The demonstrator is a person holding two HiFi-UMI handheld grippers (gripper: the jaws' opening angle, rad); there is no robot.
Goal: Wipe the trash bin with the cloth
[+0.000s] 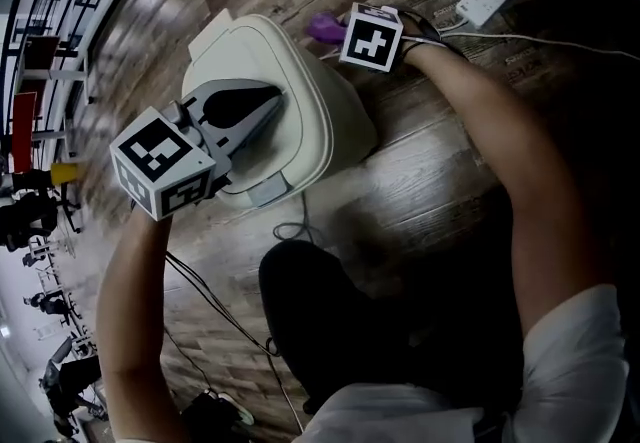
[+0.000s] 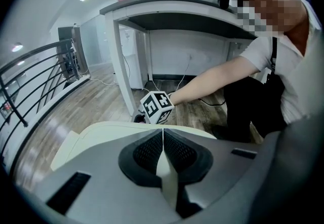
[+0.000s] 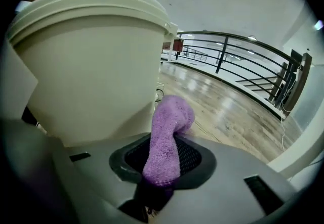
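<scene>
r gripper (image 3: 167,139) clamps fluffy purple cloth (image 1: 322,27) beside cream plastic trash bin (image 1: 320,121) on wood floor (image 1: 440,171); l gripper (image 2: 163,134) shut, empty, over lid (image 2: 91,134) – light bin could slide or tip if wipe pushes hard.

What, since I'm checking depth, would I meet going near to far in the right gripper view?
cloth → bin → railing

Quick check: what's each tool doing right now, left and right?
Left tool: closed, nothing between its jaws.
Right tool: closed on the purple cloth, next to the trash bin.
</scene>
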